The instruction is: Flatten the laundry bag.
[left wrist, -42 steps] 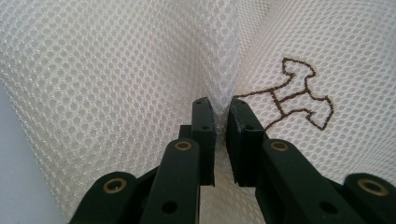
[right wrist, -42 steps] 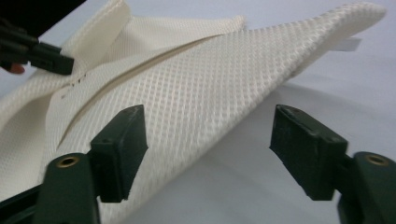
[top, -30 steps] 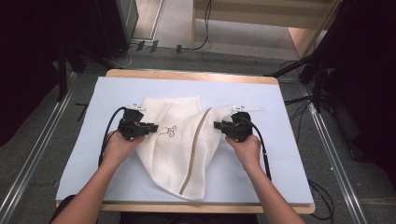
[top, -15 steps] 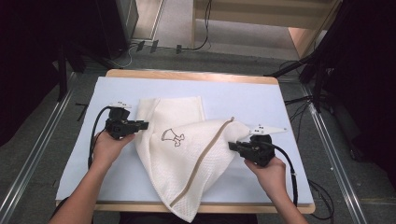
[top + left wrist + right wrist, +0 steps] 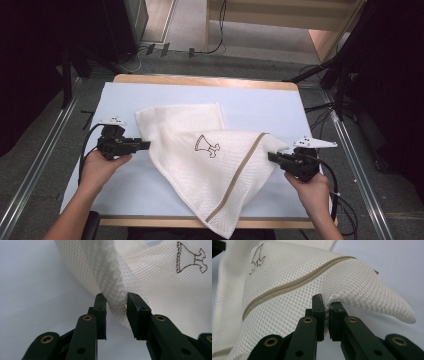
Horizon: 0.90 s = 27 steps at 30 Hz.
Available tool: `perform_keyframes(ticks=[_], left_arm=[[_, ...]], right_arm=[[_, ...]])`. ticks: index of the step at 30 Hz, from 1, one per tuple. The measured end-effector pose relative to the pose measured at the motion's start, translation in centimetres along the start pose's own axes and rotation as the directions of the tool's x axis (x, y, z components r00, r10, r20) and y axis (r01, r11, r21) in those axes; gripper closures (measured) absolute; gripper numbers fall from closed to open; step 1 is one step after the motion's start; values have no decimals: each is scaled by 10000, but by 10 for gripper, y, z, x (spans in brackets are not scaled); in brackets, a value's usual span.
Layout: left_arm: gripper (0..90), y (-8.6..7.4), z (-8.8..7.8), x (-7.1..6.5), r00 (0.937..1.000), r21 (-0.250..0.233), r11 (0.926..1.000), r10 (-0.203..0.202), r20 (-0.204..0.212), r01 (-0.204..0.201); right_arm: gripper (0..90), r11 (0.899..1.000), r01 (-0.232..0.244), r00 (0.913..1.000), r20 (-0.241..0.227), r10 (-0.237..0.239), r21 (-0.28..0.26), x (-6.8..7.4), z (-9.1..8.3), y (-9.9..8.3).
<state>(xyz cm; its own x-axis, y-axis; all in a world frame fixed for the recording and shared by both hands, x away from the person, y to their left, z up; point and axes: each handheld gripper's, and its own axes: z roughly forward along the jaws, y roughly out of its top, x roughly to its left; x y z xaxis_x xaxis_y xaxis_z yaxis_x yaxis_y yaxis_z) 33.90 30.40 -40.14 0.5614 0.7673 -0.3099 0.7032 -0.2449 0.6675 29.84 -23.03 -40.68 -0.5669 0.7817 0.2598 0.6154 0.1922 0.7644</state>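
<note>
Loosely, left gripper [image 5: 117, 305] jaws, just opening, straddle waffle-weave towel [image 5: 215, 165]; right gripper [image 5: 326, 305] pinches it.

The towel [image 5: 210, 155] is cream white with a fine honeycomb weave, one beige stripe [image 5: 239, 176] running across it, and a small dark brown outline figure [image 5: 206, 146] stitched near the middle. The bench [image 5: 260, 107] has a pale blue-grey cover and a light wooden edge. The left gripper [image 5: 146, 145] and the right gripper [image 5: 271, 157] are black, with small brass-coloured rivets on the jaws and a pale grey plate on top.
</note>
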Motion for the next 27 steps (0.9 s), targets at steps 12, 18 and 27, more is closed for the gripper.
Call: perform_keyframes(ticks=[12, 18, 27], left_arm=[[505, 18, -42, 26, 9946, -1326, 9908, -386, -964, 256], [443, 54, -42, 38, 9939, -1106, 9939, -178, -1087, 57], [404, 86, 8, 54, 9939, 364, 9993, 59, -1097, -20]], right_arm=[[865, 9981, 170, 9997, -201, -158, 600, 9, 20, -7], [864, 9972, 243, 9995, -240, -227, 704, 11, 24, -7], [863, 9962, 276, 9991, -333, -249, 824, 11, 29, -7]])
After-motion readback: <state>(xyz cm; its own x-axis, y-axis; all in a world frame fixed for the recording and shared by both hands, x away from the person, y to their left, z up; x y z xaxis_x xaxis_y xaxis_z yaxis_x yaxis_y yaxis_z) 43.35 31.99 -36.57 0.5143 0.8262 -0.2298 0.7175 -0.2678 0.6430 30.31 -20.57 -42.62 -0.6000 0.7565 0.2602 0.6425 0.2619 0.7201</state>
